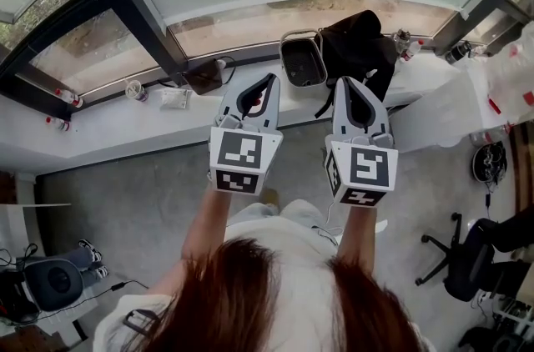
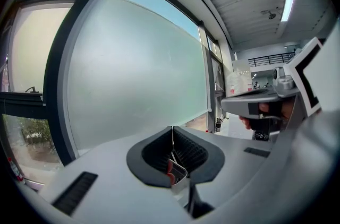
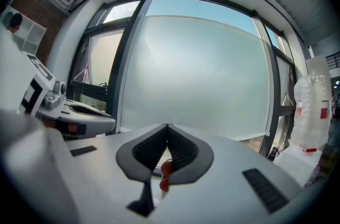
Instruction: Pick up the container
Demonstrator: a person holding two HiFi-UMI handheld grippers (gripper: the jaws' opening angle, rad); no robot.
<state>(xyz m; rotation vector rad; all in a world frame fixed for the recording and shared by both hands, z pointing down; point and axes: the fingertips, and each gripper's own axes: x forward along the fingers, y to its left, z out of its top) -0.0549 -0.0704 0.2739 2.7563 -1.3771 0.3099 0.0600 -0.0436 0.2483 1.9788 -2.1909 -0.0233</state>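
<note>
The container (image 1: 302, 60), a small metal basket with a wire rim, stands on the white window ledge (image 1: 125, 125) straight ahead. My left gripper (image 1: 269, 80) is held level just short of its left side, jaws shut and empty. My right gripper (image 1: 344, 82) is beside it, near the container's right side, also shut with nothing in it. In the left gripper view the jaws (image 2: 172, 128) meet, and part of the container's rim (image 2: 179, 173) shows below them. In the right gripper view the closed jaws (image 3: 167, 126) face the frosted window.
A black bag (image 1: 360, 43) lies right against the container's right side. A dark window post (image 1: 125, 0) rises at the left. A cup (image 1: 134, 90) and small bottles (image 1: 65, 97) stand on the ledge. Plastic bags (image 1: 501, 83) pile at the right; an office chair (image 1: 467, 254) is on the floor.
</note>
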